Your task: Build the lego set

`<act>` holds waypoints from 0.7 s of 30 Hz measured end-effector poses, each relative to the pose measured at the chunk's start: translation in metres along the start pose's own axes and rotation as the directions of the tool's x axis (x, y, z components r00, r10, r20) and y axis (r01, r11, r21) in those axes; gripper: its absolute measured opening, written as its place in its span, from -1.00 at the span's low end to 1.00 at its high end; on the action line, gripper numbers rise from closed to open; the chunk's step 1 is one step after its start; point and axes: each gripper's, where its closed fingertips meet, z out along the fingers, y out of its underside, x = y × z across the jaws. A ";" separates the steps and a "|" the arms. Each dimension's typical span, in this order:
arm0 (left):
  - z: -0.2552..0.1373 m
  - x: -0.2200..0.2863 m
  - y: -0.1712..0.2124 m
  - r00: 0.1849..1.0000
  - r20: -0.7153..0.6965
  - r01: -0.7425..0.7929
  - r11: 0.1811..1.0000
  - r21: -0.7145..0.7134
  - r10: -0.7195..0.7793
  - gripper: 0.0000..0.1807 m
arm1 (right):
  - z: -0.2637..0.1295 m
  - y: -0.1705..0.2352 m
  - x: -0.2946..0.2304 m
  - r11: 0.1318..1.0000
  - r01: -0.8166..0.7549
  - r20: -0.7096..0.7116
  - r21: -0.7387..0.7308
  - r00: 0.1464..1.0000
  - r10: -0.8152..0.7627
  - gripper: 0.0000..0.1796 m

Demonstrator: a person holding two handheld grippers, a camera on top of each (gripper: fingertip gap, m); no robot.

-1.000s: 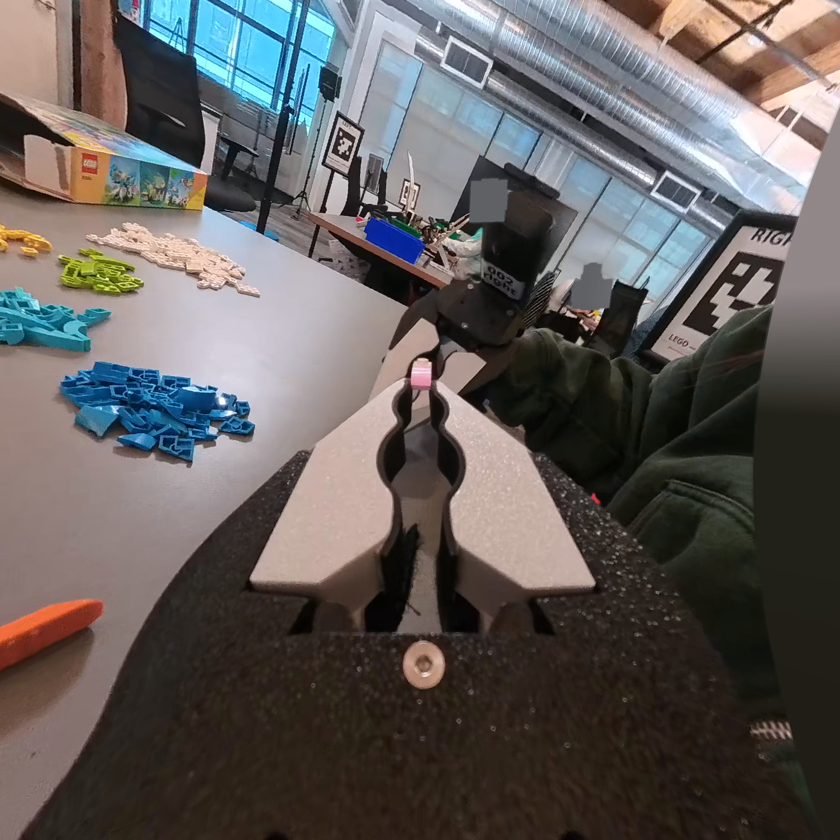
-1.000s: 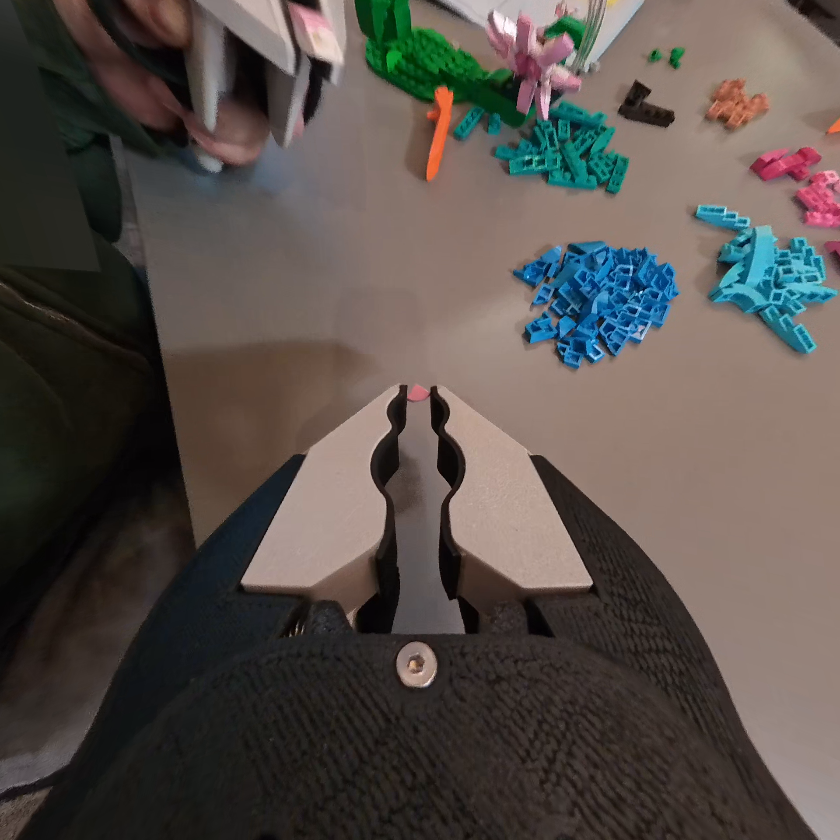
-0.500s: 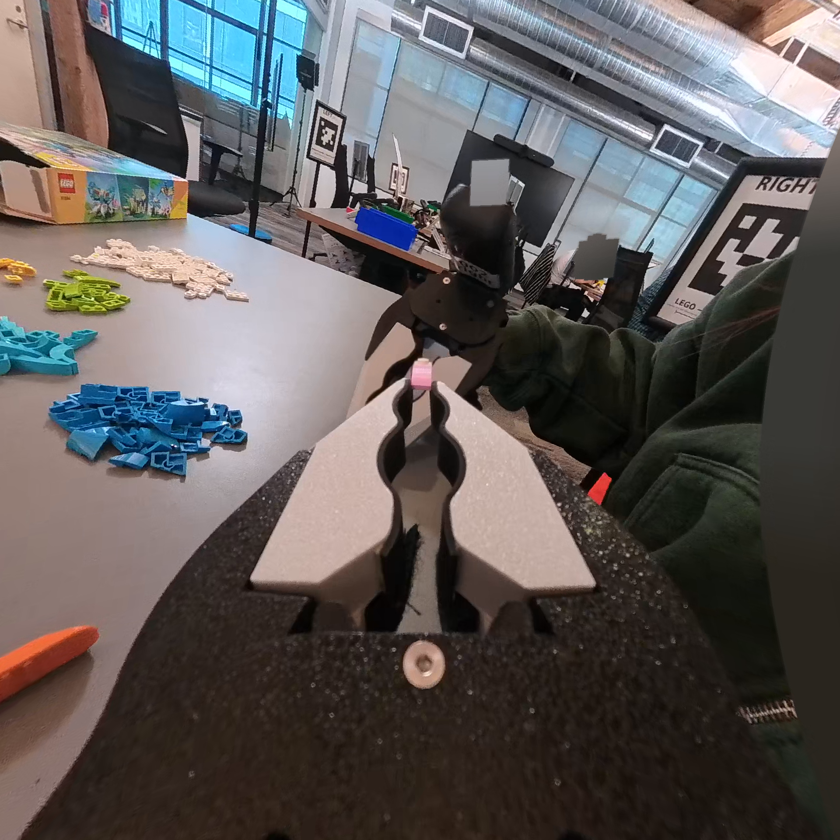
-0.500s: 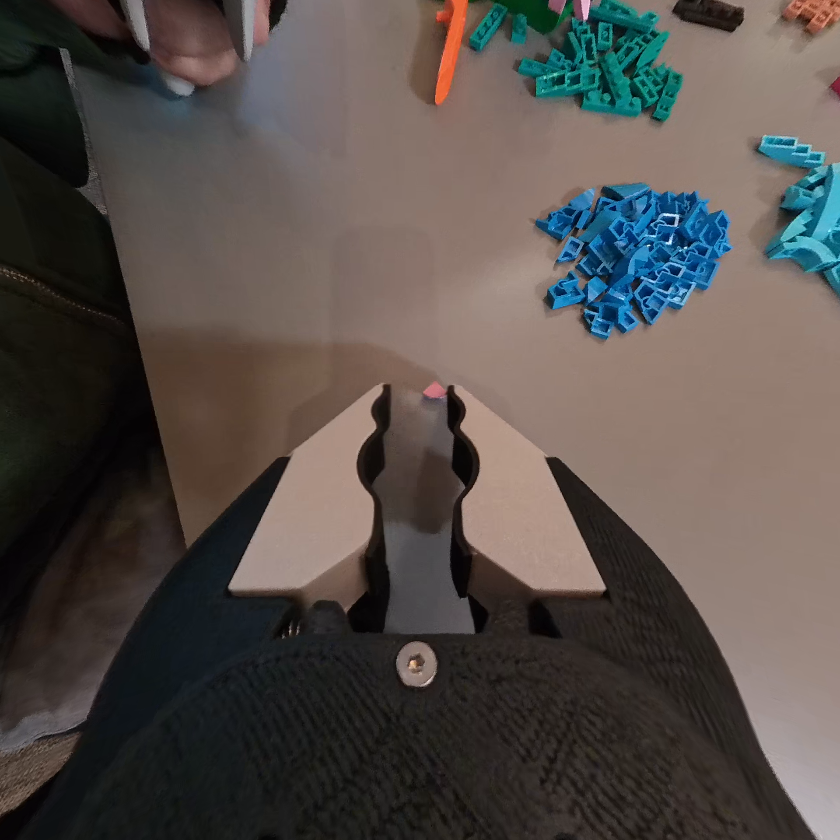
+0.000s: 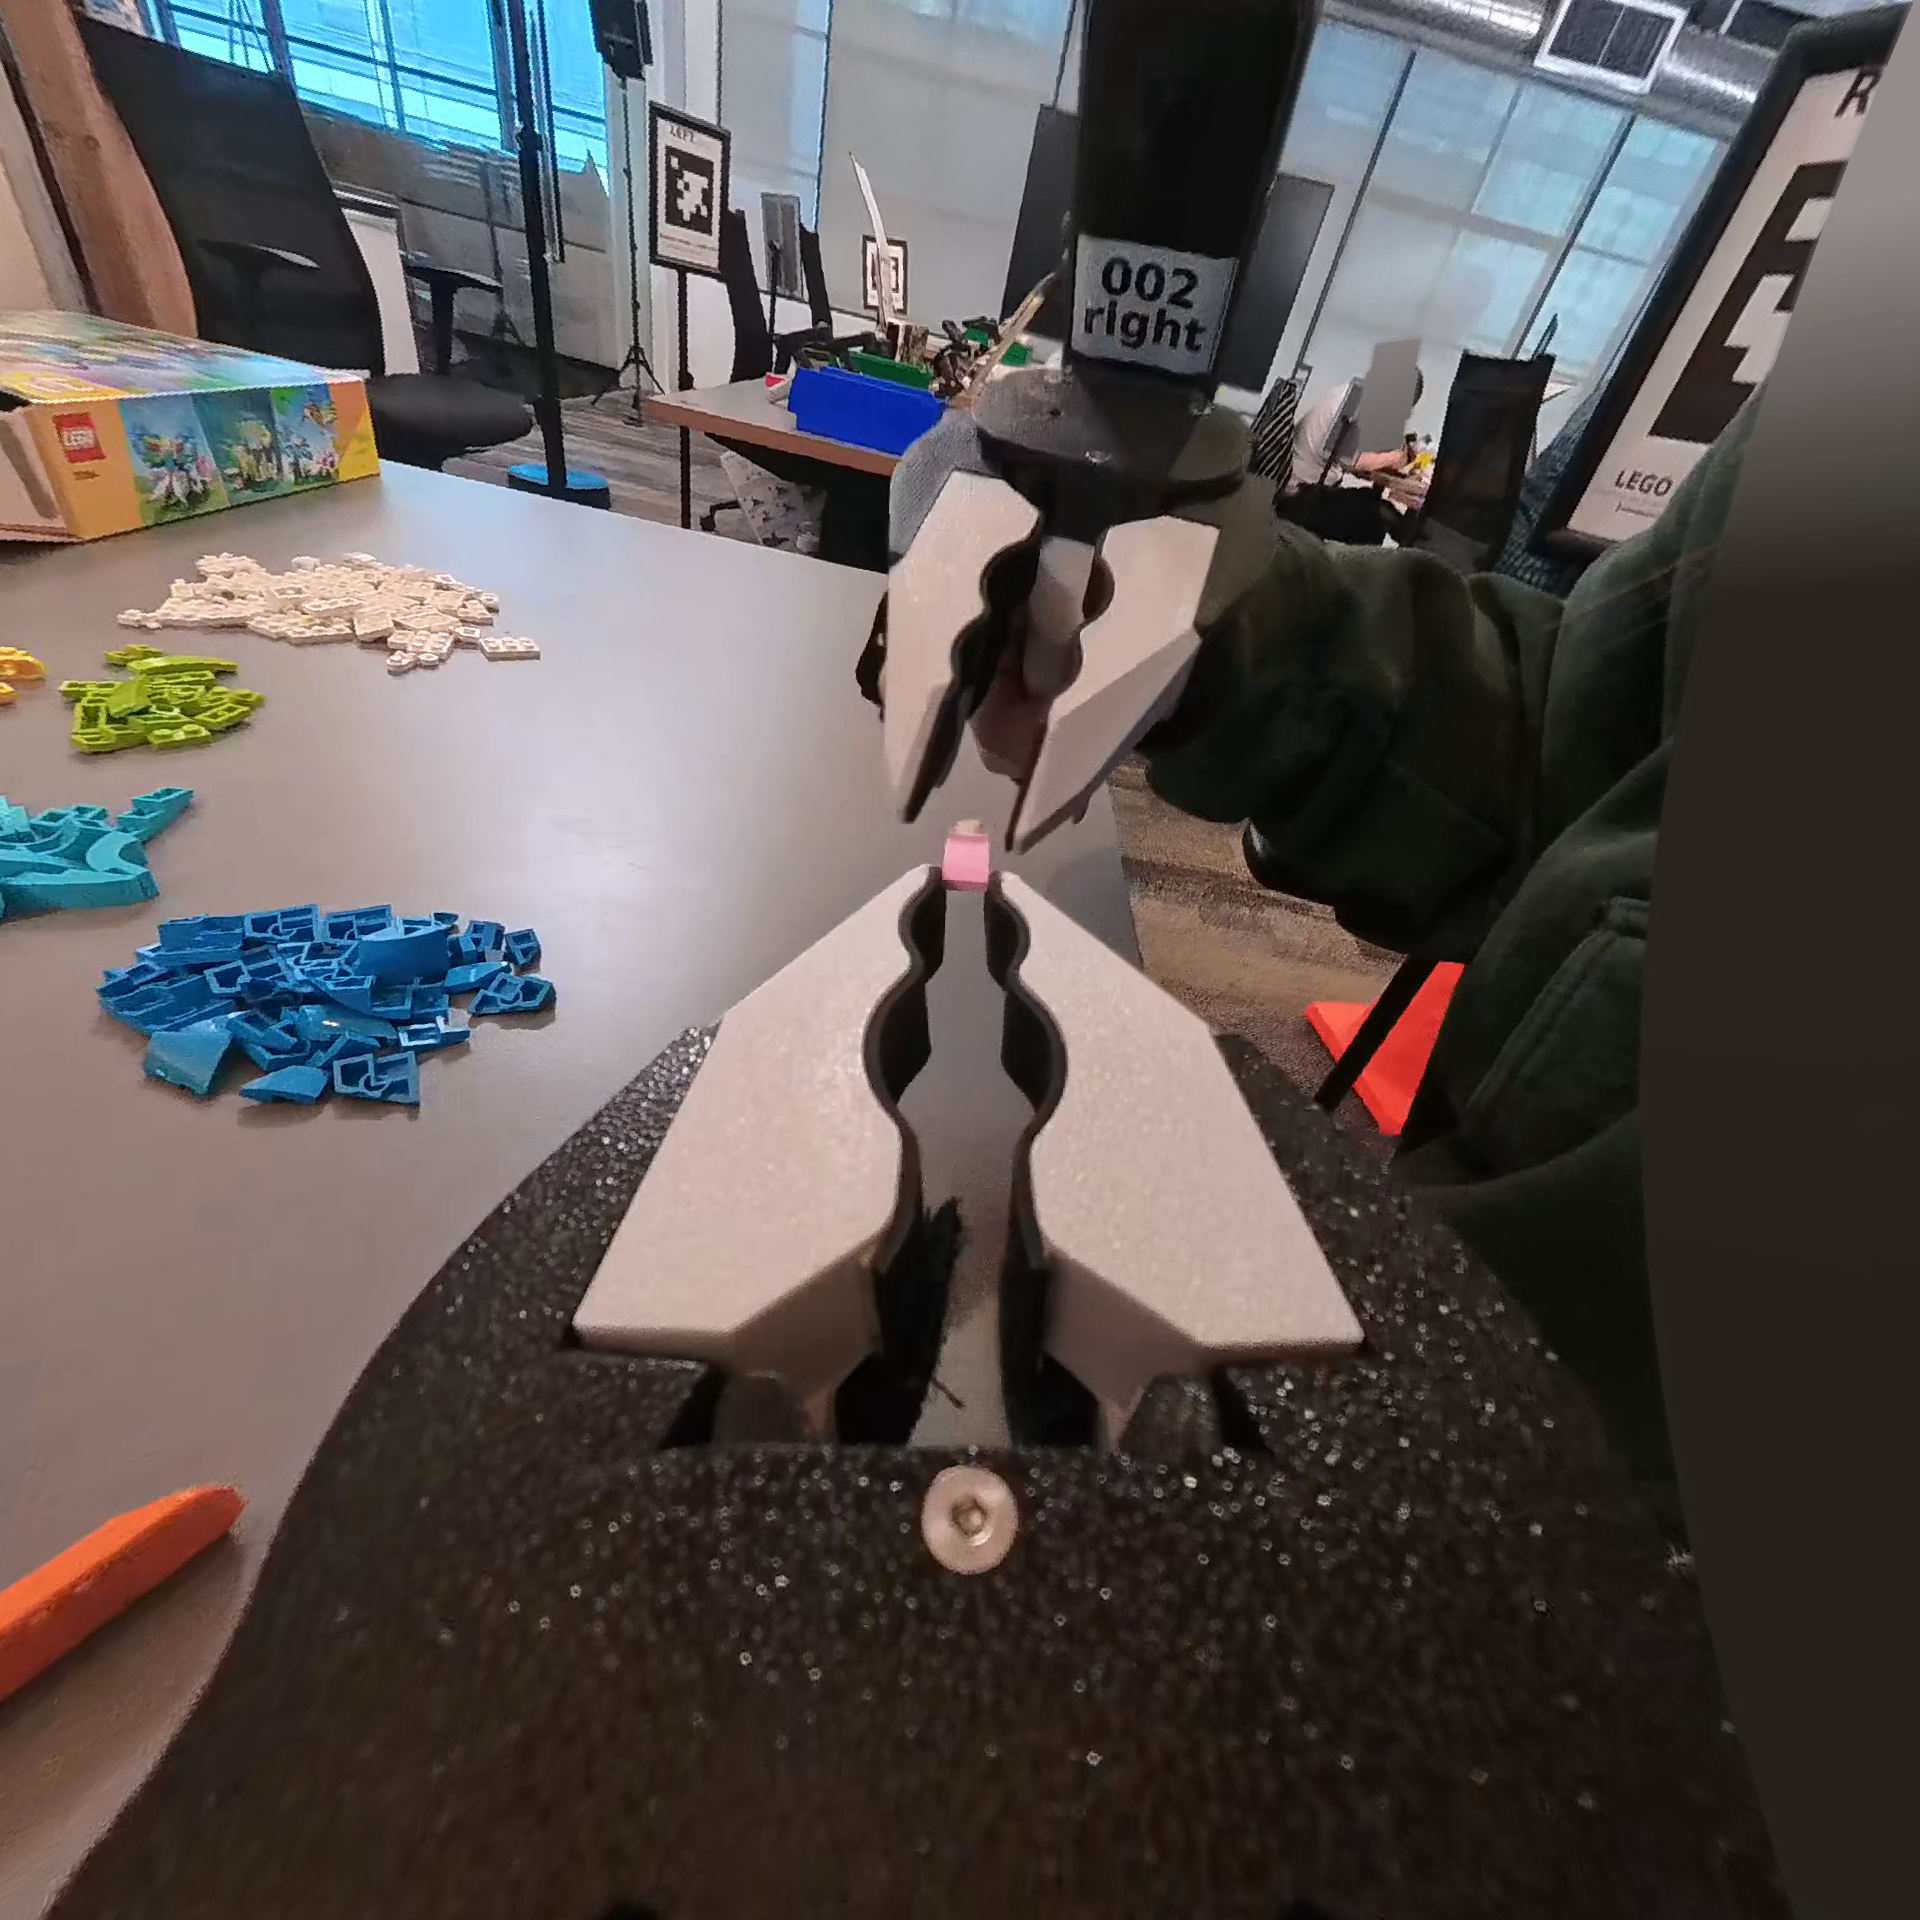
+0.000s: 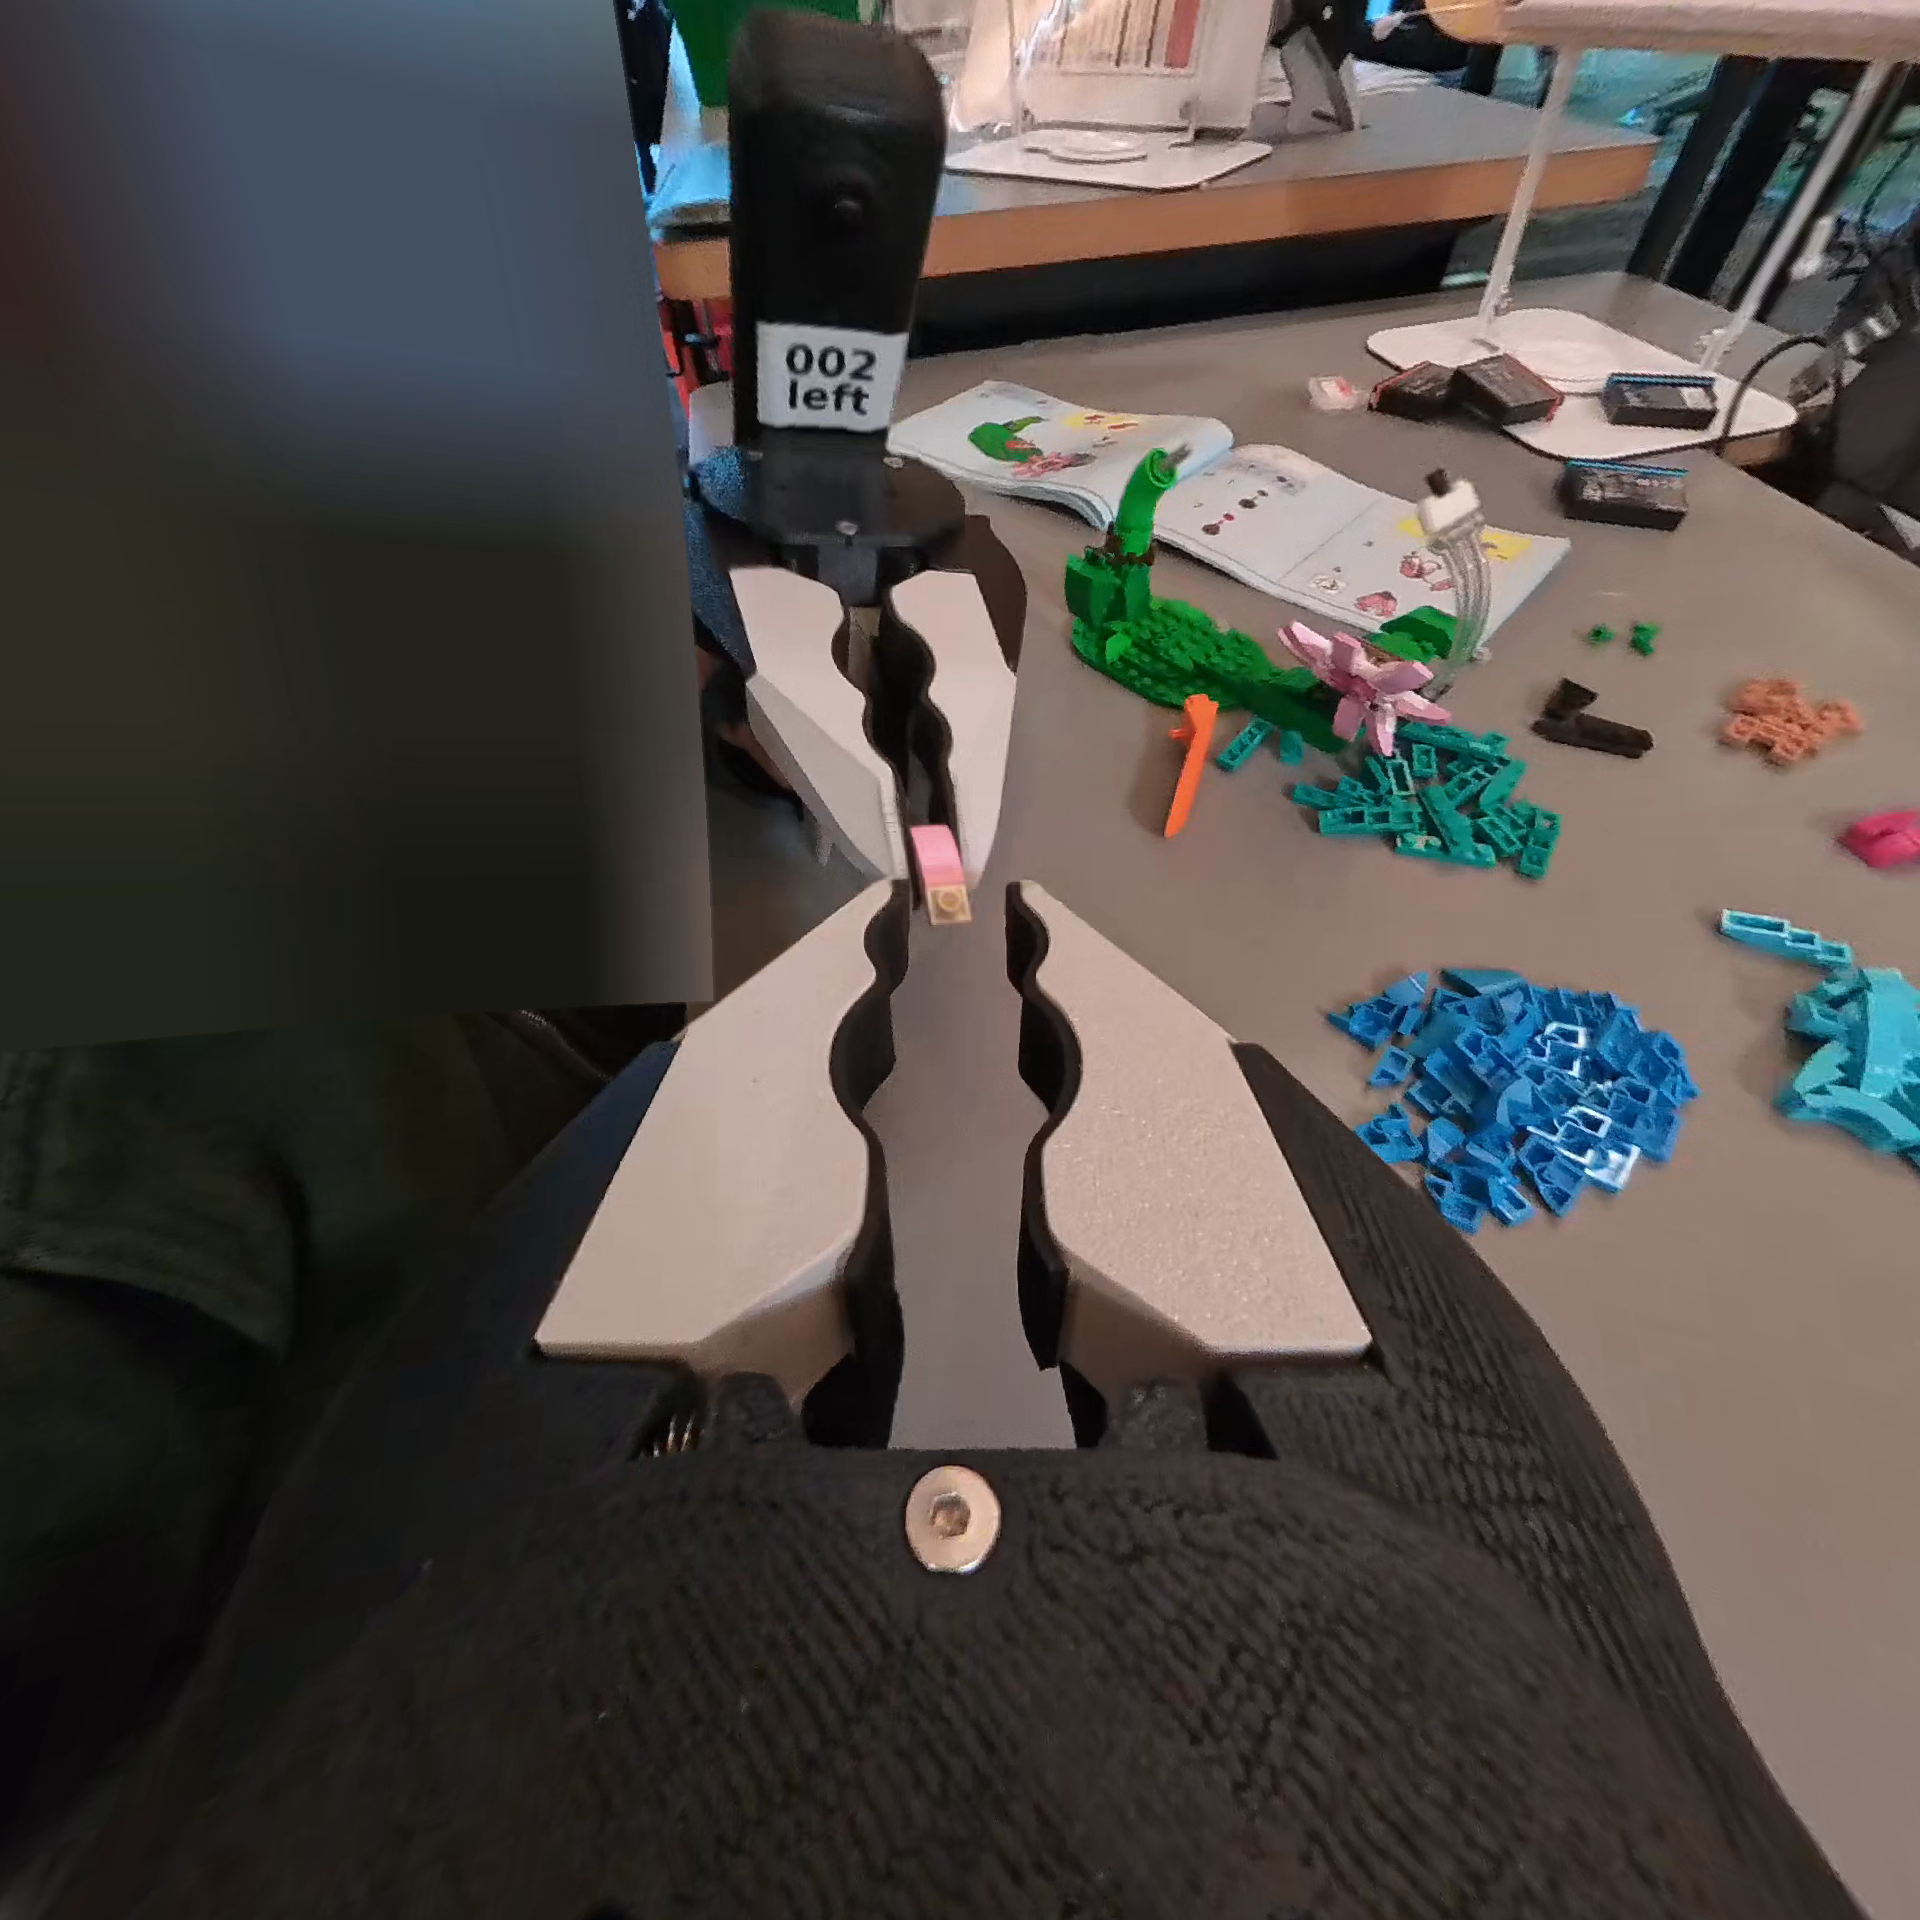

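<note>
My left gripper (image 5: 963,883) is shut on a small pink brick (image 5: 964,865) and holds it above the grey table (image 5: 644,727). In the right wrist view the same brick (image 6: 933,847) shows a tan piece (image 6: 949,904) on its outer end. My right gripper (image 6: 958,902) is open and empty, facing the left gripper (image 6: 935,864) tip to tip, with the brick's end between its fingertips. In the left wrist view the right gripper (image 5: 966,829) hangs just above the brick, jaws apart.
A green build with a pink flower (image 6: 1195,655) stands by an open instruction booklet (image 6: 1299,520). Piles of blue (image 5: 312,997), teal (image 6: 1434,800), white (image 5: 332,608) and lime (image 5: 156,701) bricks lie around. An orange piece (image 5: 104,1569) and the set's box (image 5: 177,436) are on the table. Less than 4 cm separates the two grippers' tips.
My right gripper has opened, swung up from pointing at the table and come tip to tip with the left gripper. The left gripper still holds the pink brick.
</note>
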 end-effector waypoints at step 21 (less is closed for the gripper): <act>-0.029 -0.051 0.000 0.929 0.318 -0.160 0.980 -0.120 0.190 -0.70 | 0.018 0.092 0.021 0.908 0.070 -0.059 -0.412 0.993 -0.103 -0.93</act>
